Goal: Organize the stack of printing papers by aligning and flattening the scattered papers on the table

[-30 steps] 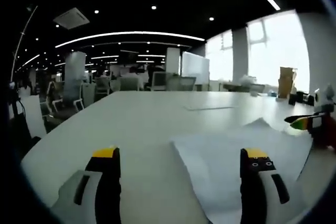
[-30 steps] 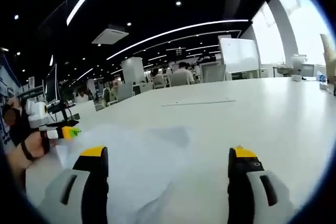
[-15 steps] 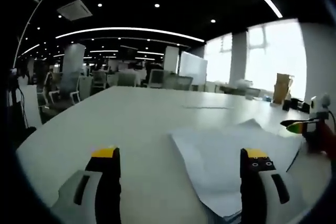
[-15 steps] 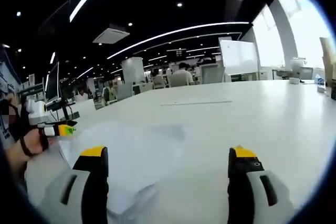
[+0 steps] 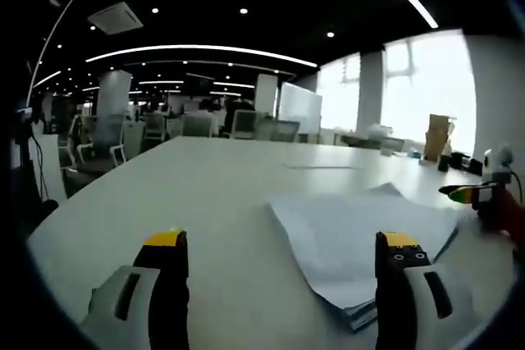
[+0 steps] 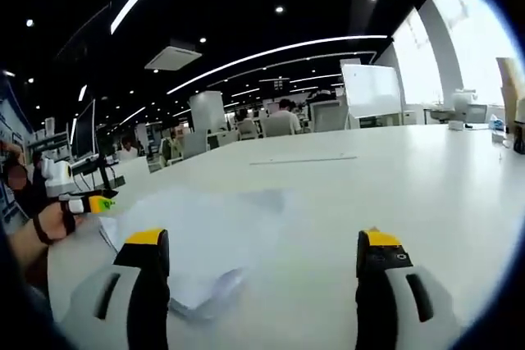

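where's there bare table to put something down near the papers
Bare table spreads wide left of the paper stack in the left gripper view, out to the far chairs. In the right gripper view, bare top runs right of the stack toward the windows. It is crowded at the stack itself, with the right gripper and left gripper flanking it.

Whiteboard (image 6: 373, 89), office chairs (image 5: 111, 137), cardboard box (image 5: 437, 134) beyond.
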The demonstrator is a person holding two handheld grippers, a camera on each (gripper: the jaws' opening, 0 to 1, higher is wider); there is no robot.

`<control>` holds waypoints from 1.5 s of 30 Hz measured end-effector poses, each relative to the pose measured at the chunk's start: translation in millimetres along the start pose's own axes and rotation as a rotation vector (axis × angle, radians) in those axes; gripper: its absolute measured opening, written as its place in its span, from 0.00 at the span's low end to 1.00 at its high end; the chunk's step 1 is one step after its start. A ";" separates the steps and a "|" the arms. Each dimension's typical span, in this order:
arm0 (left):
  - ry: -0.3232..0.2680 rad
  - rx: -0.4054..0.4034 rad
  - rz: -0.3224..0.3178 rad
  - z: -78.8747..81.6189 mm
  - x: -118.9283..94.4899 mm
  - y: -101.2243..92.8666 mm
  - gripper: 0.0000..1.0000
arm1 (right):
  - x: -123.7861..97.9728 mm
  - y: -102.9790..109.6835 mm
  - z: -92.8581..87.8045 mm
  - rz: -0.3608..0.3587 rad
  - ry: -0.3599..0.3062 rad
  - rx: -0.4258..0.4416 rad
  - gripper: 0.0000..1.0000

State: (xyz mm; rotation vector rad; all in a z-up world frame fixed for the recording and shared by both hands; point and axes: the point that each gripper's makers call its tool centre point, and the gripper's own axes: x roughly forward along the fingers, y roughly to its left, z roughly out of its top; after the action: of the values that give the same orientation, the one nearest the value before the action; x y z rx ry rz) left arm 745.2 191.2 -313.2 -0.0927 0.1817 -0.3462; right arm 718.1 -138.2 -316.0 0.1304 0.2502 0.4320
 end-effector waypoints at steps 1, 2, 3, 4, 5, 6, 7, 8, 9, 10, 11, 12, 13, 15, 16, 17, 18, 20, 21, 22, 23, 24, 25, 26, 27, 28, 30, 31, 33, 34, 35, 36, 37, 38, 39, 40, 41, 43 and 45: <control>-0.001 0.001 0.001 0.0 -1.8 0.4 0.97 | -1.5 0.0 -0.1 0.002 0.000 0.006 0.90; -0.002 0.001 0.001 -0.1 -3.6 1.1 0.97 | -2.9 -0.1 0.1 0.005 -0.002 0.013 0.90; -0.002 0.002 0.000 -0.2 -5.3 1.4 0.97 | -3.9 0.0 0.4 0.008 -0.003 0.017 0.90; 0.001 0.005 -0.001 -0.9 -8.0 2.0 0.97 | -5.1 0.7 1.7 0.017 -0.012 0.019 0.90; 0.003 0.007 -0.002 -1.3 -9.4 2.4 0.97 | -6.6 0.6 2.4 0.019 -0.015 0.020 0.90; 0.005 0.011 -0.002 -2.0 -12.3 3.6 0.97 | -8.5 0.1 4.2 0.021 -0.026 0.024 0.90; 0.007 0.014 -0.001 -2.4 -14.5 4.8 0.97 | -9.9 -0.7 4.6 0.023 -0.029 0.026 0.90; 0.006 0.016 0.001 -2.4 -16.6 6.3 0.97 | -11.2 -1.5 4.4 0.024 -0.028 0.030 0.90; 0.006 0.015 0.003 -2.3 -18.5 7.9 0.97 | -12.4 -2.5 3.7 0.024 -0.026 0.032 0.90; 0.005 0.011 0.006 -2.1 -19.9 9.4 0.97 | -13.8 -1.5 3.0 0.020 -0.023 0.031 0.90; 0.004 0.008 0.007 -2.0 -21.4 10.4 0.97 | -15.3 -1.6 2.8 0.018 -0.023 0.029 0.90; 0.004 0.006 0.008 -2.1 -22.9 11.0 0.97 | -17.0 -2.7 2.6 0.017 -0.023 0.030 0.90; 0.004 0.006 0.008 -2.4 -24.3 11.3 0.97 | -18.5 -3.6 2.3 0.017 -0.022 0.032 0.90; 0.005 0.006 0.009 -3.1 -27.1 10.7 0.97 | -21.2 -6.1 1.8 0.015 -0.022 0.036 0.90; 0.006 0.005 0.010 -3.5 -28.9 9.9 0.97 | -21.5 -8.7 1.3 0.014 -0.020 0.037 0.90; 0.007 0.004 0.011 -3.7 -30.0 10.0 0.97 | -22.3 -11.4 0.5 0.014 -0.016 0.040 0.90; 0.008 0.002 0.011 -3.9 -31.2 10.2 0.97 | -23.6 -12.8 -0.1 0.027 -0.014 0.068 0.90; 0.010 -0.002 0.010 -4.5 -34.8 10.4 0.97 | -26.4 -14.8 1.0 0.046 -0.020 0.100 0.90; 0.011 -0.005 0.011 -4.8 -36.5 11.4 0.97 | -28.0 -16.3 1.3 0.047 -0.021 0.103 0.90; 0.010 -0.008 0.012 -4.7 -38.5 11.6 0.97 | -29.4 -17.0 1.2 0.051 -0.022 0.106 0.90; 0.008 -0.011 0.011 -4.6 -40.4 11.6 0.97 | -30.6 -17.4 0.7 0.055 -0.020 0.107 0.90; 0.007 -0.013 0.010 -4.6 -42.1 11.5 0.97 | -31.8 -18.3 -0.1 0.055 -0.018 0.108 0.90; 0.008 -0.013 0.010 -4.7 -43.2 10.5 0.97 | -33.0 -19.6 -0.9 0.053 -0.015 0.108 0.90; 0.010 -0.014 0.007 -5.1 -45.2 9.1 0.97 | -34.4 -20.1 -1.4 0.052 -0.014 0.105 0.90; 0.011 -0.014 0.006 -5.2 -46.2 8.8 0.97 | -35.1 -20.8 -1.5 0.051 -0.013 0.103 0.90; 0.012 -0.014 0.006 -5.4 -47.2 8.6 0.97 | -35.8 -21.3 -1.7 0.051 -0.012 0.102 0.90; 0.016 -0.008 0.007 -6.3 -50.9 8.5 0.97 | -38.1 -23.2 -3.0 0.048 -0.006 0.097 0.90; 0.018 -0.006 0.007 -6.7 -52.4 8.4 0.97 | -39.5 -24.6 -3.4 0.047 -0.003 0.096 0.90; 0.022 -0.004 0.006 -7.0 -56.3 8.3 0.97 | -42.2 -25.4 -3.7 0.048 0.000 0.097 0.90; 0.023 -0.005 0.005 -6.9 -57.9 8.1 0.97 | -44.0 -24.8 -3.8 0.048 0.002 0.098 0.90; 0.026 -0.006 0.003 -6.8 -59.7 7.6 0.97 | -45.6 -25.4 -3.6 0.048 0.004 0.098 0.90; 0.026 -0.007 0.002 -6.5 -61.6 6.9 0.97 | -47.7 -24.7 -3.3 0.047 0.005 0.098 0.90; 0.026 -0.008 -0.001 -6.0 -63.7 6.1 0.97 | -49.6 -24.9 -2.7 0.047 0.006 0.097 0.90; 0.027 -0.008 -0.003 -5.5 -65.6 5.3 0.97 | -51.9 -23.7 -1.7 0.048 0.006 0.095 0.90; 0.028 -0.008 -0.006 -4.9 -67.5 5.0 0.97 | -53.9 -23.4 -0.6 0.049 0.007 0.093 0.90; 0.028 -0.009 -0.007 -3.9 -69.3 4.4 0.97 | -56.1 -22.0 0.3 0.049 0.009 0.090 0.90; 0.027 -0.009 -0.008 -3.1 -69.9 5.4 0.97 | -58.2 -21.4 1.1 0.050 0.013 0.086 0.90; 0.028 -0.015 -0.014 -0.4 -71.6 6.4 0.97 | -62.6 -18.4 2.7 0.052 0.020 0.076 0.90; 0.034 -0.025 -0.023 2.3 -73.4 6.1 0.97 | -67.6 -15.7 5.9 0.053 0.018 0.069 0.90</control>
State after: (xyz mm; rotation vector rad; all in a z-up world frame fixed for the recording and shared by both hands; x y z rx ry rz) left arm 679.7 222.4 -299.9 -0.1135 0.2189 -0.3687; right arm 666.5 -181.8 -298.8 0.2010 0.2800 0.4776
